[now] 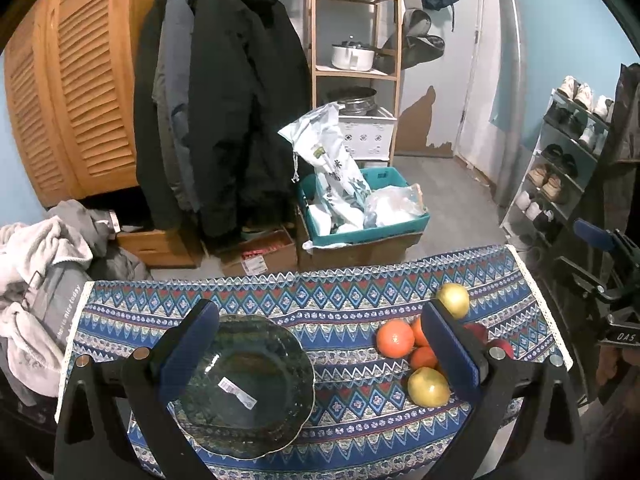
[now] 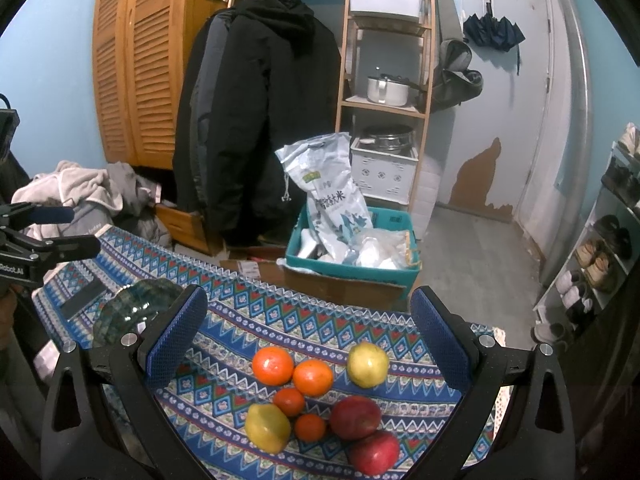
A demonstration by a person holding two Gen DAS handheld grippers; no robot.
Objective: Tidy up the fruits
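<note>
A dark green glass bowl [image 1: 244,388] sits empty on the patterned blue tablecloth [image 1: 344,304]. My left gripper [image 1: 320,344] is open above it, with the bowl by its left finger. To the right lies a cluster of fruit: oranges [image 1: 395,338] and yellow apples [image 1: 429,387]. In the right wrist view my right gripper [image 2: 308,336] is open above the fruit: several oranges [image 2: 273,365], two yellow apples [image 2: 368,364] and two red apples [image 2: 355,417]. The bowl also shows in the right wrist view [image 2: 132,312] at the left.
Beyond the table's far edge stand a teal bin [image 1: 362,208] with bags on cardboard boxes, hanging black coats [image 1: 224,112], a wooden shelf [image 1: 354,56] and a shoe rack [image 1: 560,168] at right. A heap of clothes [image 1: 36,264] lies left of the table.
</note>
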